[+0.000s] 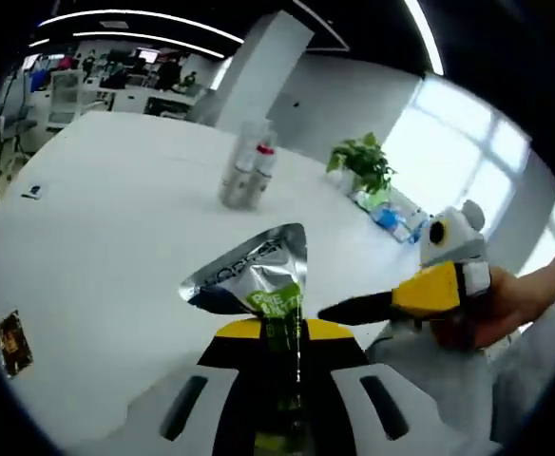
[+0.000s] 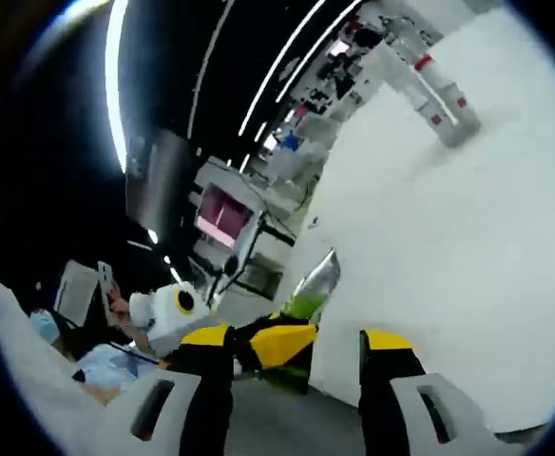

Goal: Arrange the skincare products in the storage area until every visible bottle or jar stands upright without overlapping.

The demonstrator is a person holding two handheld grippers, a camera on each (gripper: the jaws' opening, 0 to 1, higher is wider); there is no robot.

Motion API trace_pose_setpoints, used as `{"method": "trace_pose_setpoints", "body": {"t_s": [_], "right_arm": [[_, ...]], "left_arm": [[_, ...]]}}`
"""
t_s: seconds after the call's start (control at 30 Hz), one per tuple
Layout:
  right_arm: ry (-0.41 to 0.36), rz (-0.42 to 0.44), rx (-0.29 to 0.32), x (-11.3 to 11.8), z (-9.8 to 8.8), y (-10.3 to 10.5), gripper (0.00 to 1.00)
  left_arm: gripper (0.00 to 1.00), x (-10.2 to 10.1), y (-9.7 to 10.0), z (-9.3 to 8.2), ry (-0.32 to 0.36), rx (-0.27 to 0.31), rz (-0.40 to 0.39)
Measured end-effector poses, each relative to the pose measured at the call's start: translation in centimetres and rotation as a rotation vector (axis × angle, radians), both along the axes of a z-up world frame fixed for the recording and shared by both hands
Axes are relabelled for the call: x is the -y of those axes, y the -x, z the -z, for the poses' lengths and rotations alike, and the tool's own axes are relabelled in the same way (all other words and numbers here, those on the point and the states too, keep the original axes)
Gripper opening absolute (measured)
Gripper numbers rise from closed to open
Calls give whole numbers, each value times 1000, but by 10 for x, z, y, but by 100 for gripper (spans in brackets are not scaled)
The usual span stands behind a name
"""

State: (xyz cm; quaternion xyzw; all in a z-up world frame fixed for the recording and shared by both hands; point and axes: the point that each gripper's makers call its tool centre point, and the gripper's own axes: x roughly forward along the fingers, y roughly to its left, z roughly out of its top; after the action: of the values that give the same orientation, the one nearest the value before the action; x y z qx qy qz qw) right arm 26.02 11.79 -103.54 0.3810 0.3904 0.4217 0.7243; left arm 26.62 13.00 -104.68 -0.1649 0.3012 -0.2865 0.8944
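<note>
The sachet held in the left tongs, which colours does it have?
Silver foil with a green label, best in the left gripper view: sachet, left tongs.

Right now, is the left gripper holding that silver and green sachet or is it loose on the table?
Held. The left gripper has its jaws shut on the sachet, whose silver top rises above them, off the white table.

A broad white desk fills the foreground. Beyond it stand a white square column and a pale wall, with bright windows to one side. Long strip lights curve across the dark ceiling. A potted green plant sits near the desk's far edge.
</note>
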Motion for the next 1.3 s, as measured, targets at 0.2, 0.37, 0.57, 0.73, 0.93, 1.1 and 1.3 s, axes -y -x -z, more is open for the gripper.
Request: {"method": "trace_pose_setpoints", "body": {"t_s": [0.2, 0.37, 0.57, 0.73, 0.93, 1.1, 1.3], "right_arm": [[-9, -36, 31, -3, 2, 2, 56], [-113, -65, -120, -8, 3, 11, 28], [-104, -54, -104, -7, 5, 9, 25], [-78, -63, -128, -8, 13, 12, 21], [-69, -63, -132, -8, 17, 10, 20], [-62, -65, -127, -6, 17, 11, 19], [-45, -84, -143, -7, 20, 11, 18]], "left_arm": [[12, 2, 17, 12, -18, -43, 71], [12, 13, 12, 2, 63, -9, 80], [12, 26, 21, 0, 63, -3, 156], [12, 26, 23, 7, 19, -5, 172], [12, 25, 22, 9, -12, 0, 182], [13, 29, 22, 10, -17, 8, 192], [14, 29, 22, 12, -10, -11, 189]]}}
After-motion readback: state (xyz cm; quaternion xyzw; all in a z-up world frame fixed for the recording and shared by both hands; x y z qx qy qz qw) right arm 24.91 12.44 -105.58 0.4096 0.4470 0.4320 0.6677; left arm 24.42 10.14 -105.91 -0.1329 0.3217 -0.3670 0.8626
